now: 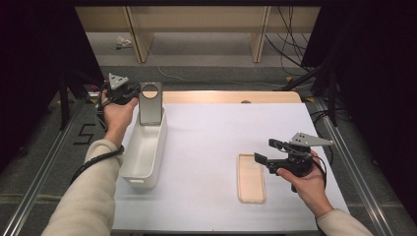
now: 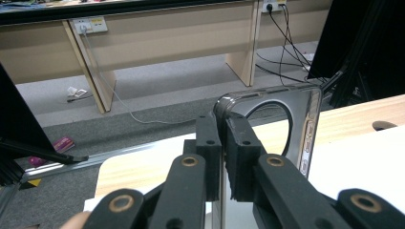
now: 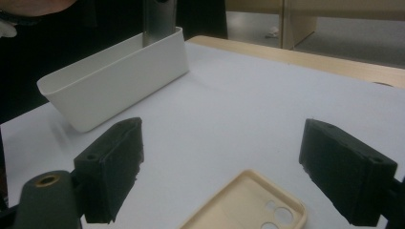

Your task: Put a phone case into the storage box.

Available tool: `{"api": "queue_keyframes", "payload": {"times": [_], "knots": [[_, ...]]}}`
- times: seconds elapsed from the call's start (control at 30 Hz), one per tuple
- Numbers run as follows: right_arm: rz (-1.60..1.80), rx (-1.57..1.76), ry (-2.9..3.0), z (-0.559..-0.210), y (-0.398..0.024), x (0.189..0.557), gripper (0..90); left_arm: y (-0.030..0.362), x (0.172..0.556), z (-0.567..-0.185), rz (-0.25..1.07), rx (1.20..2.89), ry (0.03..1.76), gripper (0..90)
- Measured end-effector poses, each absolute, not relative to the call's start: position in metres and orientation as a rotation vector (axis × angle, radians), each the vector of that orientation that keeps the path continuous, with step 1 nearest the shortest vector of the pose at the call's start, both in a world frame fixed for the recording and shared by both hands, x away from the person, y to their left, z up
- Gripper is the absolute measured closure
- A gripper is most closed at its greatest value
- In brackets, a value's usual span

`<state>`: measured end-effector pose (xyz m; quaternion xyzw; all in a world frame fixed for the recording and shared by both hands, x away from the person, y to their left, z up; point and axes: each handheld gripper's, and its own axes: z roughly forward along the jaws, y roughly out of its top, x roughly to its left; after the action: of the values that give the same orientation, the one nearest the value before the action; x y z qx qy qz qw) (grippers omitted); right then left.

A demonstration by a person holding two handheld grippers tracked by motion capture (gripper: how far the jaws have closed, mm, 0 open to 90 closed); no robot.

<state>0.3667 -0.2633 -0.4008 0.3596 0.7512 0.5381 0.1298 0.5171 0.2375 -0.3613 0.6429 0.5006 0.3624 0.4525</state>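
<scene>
Two grippers are at work on the white table [image 1: 206, 147]. At the upper left of the high view, the left gripper [image 1: 132, 94] pinches a grey phone case [image 1: 150, 103] tight by its edge and holds it standing up at the far end of the white bin [image 1: 142, 152]. At the lower right, the right gripper [image 1: 265, 152] has its jaws wide apart with nothing between them, just above the top end of a tan phone case [image 1: 251, 178] lying flat on the table.

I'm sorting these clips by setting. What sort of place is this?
Likely a lab or workshop set up for recording: a paper-covered table flanked by metal floor rails, loose cables across grey carpet, and plain wooden benches with wall sockets behind.
</scene>
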Motion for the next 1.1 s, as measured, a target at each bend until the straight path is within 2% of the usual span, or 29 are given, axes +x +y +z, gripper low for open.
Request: {"api": "queue_keyframes", "payload": {"times": [1.1], "knots": [[1.566, 1.044, 2.183, -0.401, -0.264, 0.367, 16.1, 0.240, 0.526, -0.380, 0.870, 1.609, 1.284, 84.6]]}}
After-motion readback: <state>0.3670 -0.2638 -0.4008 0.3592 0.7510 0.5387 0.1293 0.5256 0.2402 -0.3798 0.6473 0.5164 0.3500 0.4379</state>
